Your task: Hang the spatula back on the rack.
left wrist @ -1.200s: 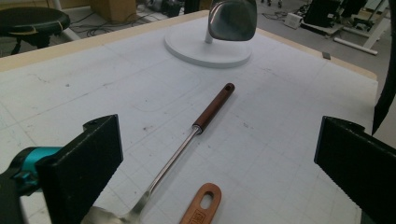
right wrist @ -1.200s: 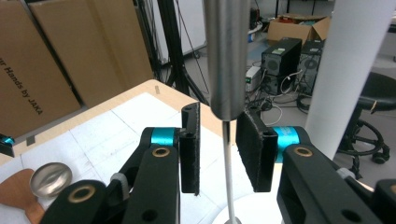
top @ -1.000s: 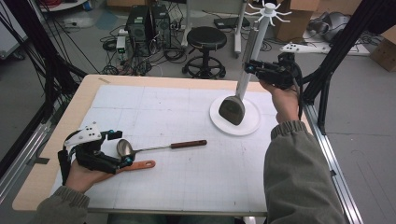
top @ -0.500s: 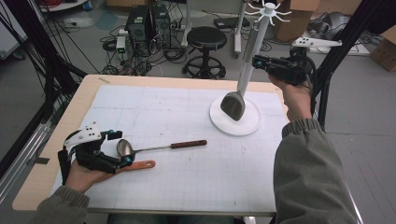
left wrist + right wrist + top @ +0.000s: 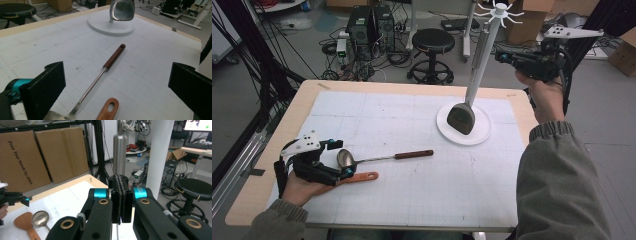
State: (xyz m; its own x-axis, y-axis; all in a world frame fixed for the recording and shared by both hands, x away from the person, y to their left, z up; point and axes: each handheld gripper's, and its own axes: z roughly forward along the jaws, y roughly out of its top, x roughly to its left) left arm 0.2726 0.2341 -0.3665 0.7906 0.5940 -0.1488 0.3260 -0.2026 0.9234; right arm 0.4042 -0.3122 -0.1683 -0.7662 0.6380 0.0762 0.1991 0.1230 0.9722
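Two pads of the right tool [image 5: 503, 55] pinch the hanging spatula's handle [image 5: 478, 75].

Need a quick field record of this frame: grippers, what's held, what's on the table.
right gripper: raised over the table's far right, jaws just closed, shut on spatula handle
spatula: hangs from the jaws, metal head over the white round stand base
left gripper: open, low at near left
ladle: flat on the mat, between the open jaws
wooden spatula: beside the ladle
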